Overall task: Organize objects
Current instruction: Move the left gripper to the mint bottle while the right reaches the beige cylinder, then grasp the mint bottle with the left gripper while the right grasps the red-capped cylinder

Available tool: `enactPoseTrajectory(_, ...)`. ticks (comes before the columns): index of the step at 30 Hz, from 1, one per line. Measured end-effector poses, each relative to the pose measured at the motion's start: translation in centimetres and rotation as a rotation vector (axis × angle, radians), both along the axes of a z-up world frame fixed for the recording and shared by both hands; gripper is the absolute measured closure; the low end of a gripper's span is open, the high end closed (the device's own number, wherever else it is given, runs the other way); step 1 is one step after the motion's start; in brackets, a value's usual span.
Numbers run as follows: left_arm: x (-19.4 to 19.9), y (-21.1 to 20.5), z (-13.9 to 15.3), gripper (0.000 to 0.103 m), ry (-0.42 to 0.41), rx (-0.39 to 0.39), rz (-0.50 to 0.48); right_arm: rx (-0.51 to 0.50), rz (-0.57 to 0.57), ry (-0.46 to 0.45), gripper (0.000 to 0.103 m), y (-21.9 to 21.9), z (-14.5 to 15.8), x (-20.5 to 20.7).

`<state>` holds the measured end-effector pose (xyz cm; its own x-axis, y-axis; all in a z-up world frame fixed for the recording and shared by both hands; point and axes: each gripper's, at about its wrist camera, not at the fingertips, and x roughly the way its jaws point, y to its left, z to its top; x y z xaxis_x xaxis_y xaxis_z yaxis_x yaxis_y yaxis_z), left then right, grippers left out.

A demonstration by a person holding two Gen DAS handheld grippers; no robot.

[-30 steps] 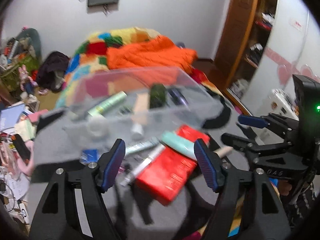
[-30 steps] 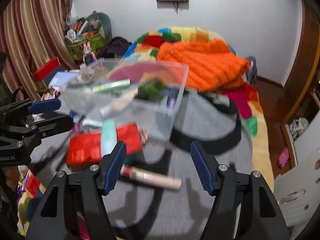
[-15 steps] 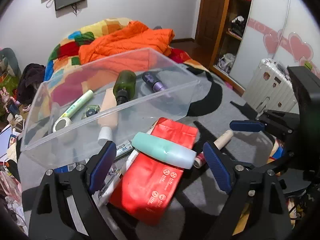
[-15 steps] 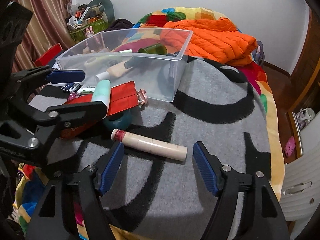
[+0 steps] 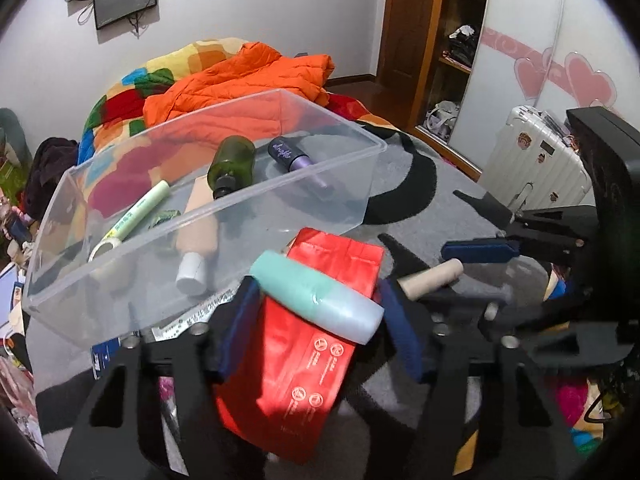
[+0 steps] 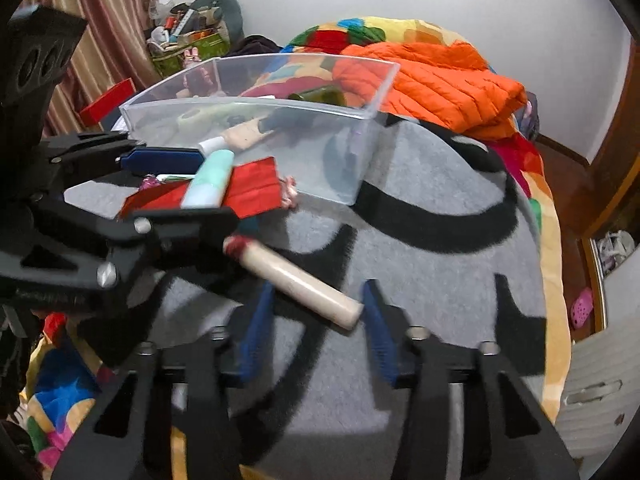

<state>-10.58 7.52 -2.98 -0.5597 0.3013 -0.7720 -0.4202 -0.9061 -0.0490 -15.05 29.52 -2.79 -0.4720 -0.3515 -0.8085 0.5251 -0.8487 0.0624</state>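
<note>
Tubes (image 5: 316,296) between closing grippers (image 5: 320,320), untouched

White walls (image 5: 248,8), wooden door (image 5: 408,24), striped curtain (image 6: 100,12)

Since the earlier frames, both grippers have descended. The left gripper (image 5: 318,326) is closing around the mint-green plastic tube (image 5: 316,295) on the red packet (image 5: 308,344); the right gripper (image 6: 316,326) is closing around the beige cylindrical tube (image 6: 296,280).
</note>
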Motion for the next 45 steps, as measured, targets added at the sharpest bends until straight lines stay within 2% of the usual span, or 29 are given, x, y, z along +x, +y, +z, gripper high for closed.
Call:
enactPoseTrajectory(2, 0.4, -0.2, 0.1, 0.052, 0.005, 0.002, 0.008, -0.017, -0.013, -0.026, 0.087, 0.8, -0.1, 0.0)
enactPoseTrajectory(5, 1.0, -0.7, 0.3, 0.061, 0.004, 0.023, 0.014, -0.049, -0.02, -0.06, 0.089, 1.8, 0.0, 0.3)
enactPoseTrajectory(9, 1.9, -1.4, 0.7, 0.071, 0.006, 0.03, 0.03, -0.038, 0.022, -0.062, 0.089, 2.0, 0.3, 1.6)
enactPoseTrajectory(13, 3.1, -2.5, 0.9, 0.071, 0.005, 0.036, 0.052, -0.028, 0.048, -0.029, 0.088, 1.5, 1.3, 2.4)
enactPoseTrajectory(15, 3.6, -3.2, 1.0, 0.071, -0.004, 0.044, 0.059, -0.041, 0.056, -0.02, 0.082, 1.2, 1.7, 2.3)
enactPoseTrajectory(17, 3.9, -3.6, 1.3, 0.071, -0.015, 0.048, 0.069, -0.036, 0.044, -0.003, 0.071, 0.8, 1.8, 1.9)
enactPoseTrajectory(18, 3.9, -3.7, 1.4, 0.071, -0.017, 0.054, 0.074, -0.03, 0.03, 0.003, 0.07, 0.6, 1.8, 1.5)
enactPoseTrajectory(22, 3.0, -3.3, 1.8, 0.069, -0.035, 0.075, 0.088, -0.017, -0.015, -0.001, 0.07, 0.2, 1.0, 0.0)
enactPoseTrajectory(27, 0.8, -1.3, 0.9, 0.066, -0.051, 0.037, 0.116, 0.042, -0.112, 0.032, 0.07, 0.2, 0.2, -1.1)
enactPoseTrajectory(32, -0.2, -0.2, 0.1, 0.066, -0.035, 0.009, 0.136, -0.006, -0.193, 0.045, 0.07, 2.6, 0.8, -2.2)
enactPoseTrajectory(34, -0.3, -0.3, 0.1, 0.069, -0.031, 0.021, 0.14, -0.029, -0.241, 0.052, 0.07, 4.2, 1.2, -2.8)
enactPoseTrajectory(36, -0.2, -0.5, 0.1, 0.079, -0.03, 0.034, 0.148, -0.049, -0.261, 0.03, 0.07, 5.3, 1.0, -3.5)
enactPoseTrajectory(40, 0.2, -1.1, 0.3, 0.079, -0.027, 0.061, 0.168, -0.019, -0.271, 0.022, 0.07, 6.0, 0.1, -4.3)
enactPoseTrajectory(42, 0.5, -1.4, 0.5, 0.079, -0.02, 0.072, 0.176, -0.017, -0.264, -0.007, 0.074, 5.9, -0.8, -4.7)
enactPoseTrajectory(43, 0.6, -1.4, 0.7, 0.079, -0.016, 0.076, 0.178, -0.008, -0.263, 0.015, 0.076, 5.8, -0.9, -4.5)
enactPoseTrajectory(45, 0.9, -1.6, 1.0, 0.079, -0.007, 0.087, 0.181, 0.008, -0.259, 0.03, 0.087, 5.4, -0.8, -4.5)
